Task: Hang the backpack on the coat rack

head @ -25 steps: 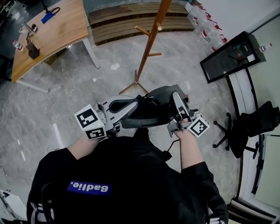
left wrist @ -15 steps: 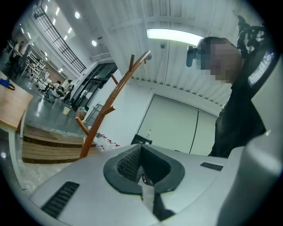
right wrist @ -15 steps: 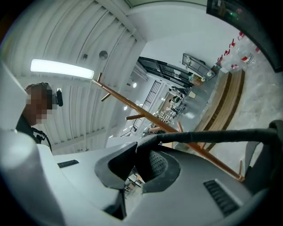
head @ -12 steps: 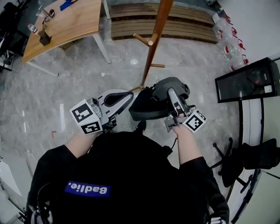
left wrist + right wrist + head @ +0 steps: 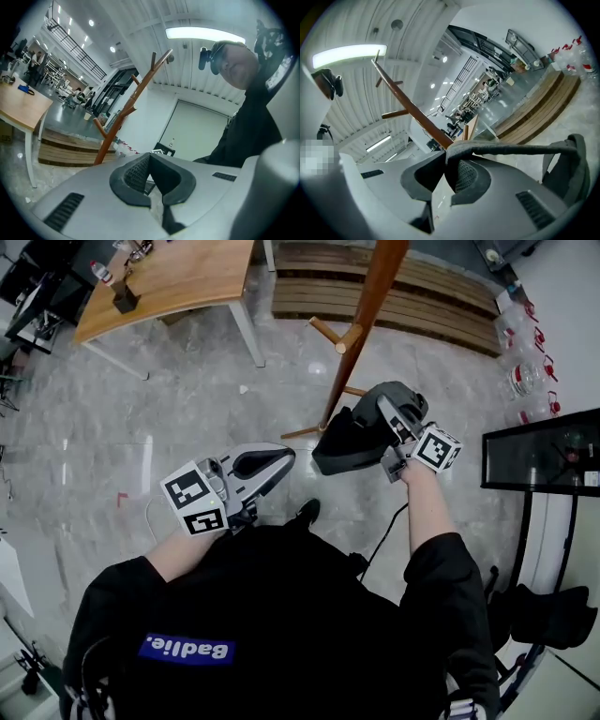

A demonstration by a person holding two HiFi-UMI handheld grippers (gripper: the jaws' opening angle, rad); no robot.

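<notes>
The dark grey backpack [image 5: 345, 442] hangs from my right gripper [image 5: 384, 406], which is shut on its top strap [image 5: 511, 149]. The bag is close beside the lower pole of the brown wooden coat rack [image 5: 362, 322], below a short peg [image 5: 328, 334]. In the right gripper view the rack [image 5: 411, 112] rises just behind my right gripper [image 5: 450, 152]. My left gripper [image 5: 279, 458] is shut with nothing in it, lower left of the bag and apart from it. From my left gripper [image 5: 149, 157] the rack [image 5: 125, 113] shows ahead at the left.
A wooden table [image 5: 178, 277] stands at the far left. Slatted wooden steps [image 5: 431, 298] run behind the rack. A black glass cabinet [image 5: 544, 451] and several bottles [image 5: 530, 381] are at the right, with a black chair [image 5: 548, 606] at the lower right.
My right gripper has carried the backpack up and right, close to the rack's pole. The left gripper, earlier against the bag, now stands apart from it.
</notes>
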